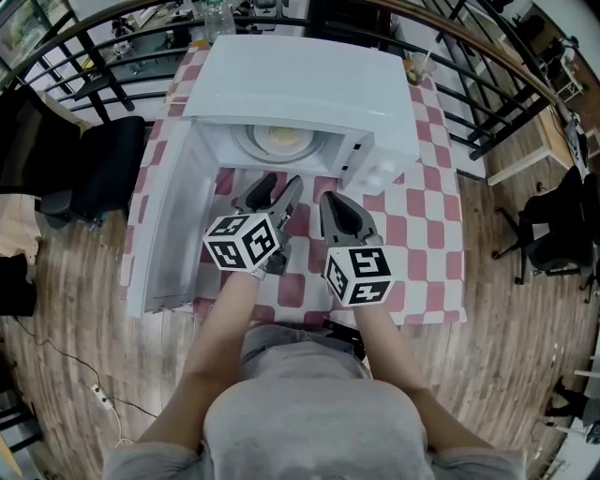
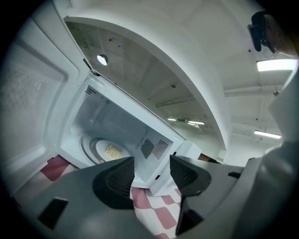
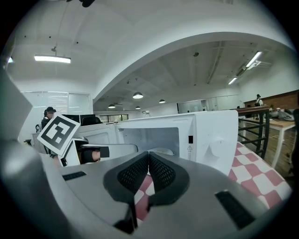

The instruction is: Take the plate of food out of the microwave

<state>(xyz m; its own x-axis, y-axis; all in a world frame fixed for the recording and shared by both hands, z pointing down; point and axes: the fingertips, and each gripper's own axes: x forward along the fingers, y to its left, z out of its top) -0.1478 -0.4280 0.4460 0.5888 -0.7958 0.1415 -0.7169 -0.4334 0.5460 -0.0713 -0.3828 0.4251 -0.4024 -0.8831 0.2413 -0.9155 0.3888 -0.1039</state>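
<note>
The white microwave [image 1: 300,84] stands on the checkered table with its door [image 1: 169,225] swung wide to the left. Inside, on the turntable, a white plate [image 1: 278,141] carries pale yellow food; the left gripper view shows that plate [image 2: 108,150] deep in the cavity. My left gripper [image 1: 279,183] hovers just in front of the opening, jaws open with nothing between them [image 2: 152,165]. To its right, my right gripper [image 1: 330,197] hangs over the cloth, jaws shut and empty [image 3: 148,156], pointing at the microwave [image 3: 210,135].
A red-and-white checkered cloth [image 1: 422,216] covers the table. A bottle [image 1: 217,19] and a cup [image 1: 417,67] stand behind the microwave. A black chair [image 1: 103,169] is at the left, and dark railings [image 1: 487,112] run along the far side.
</note>
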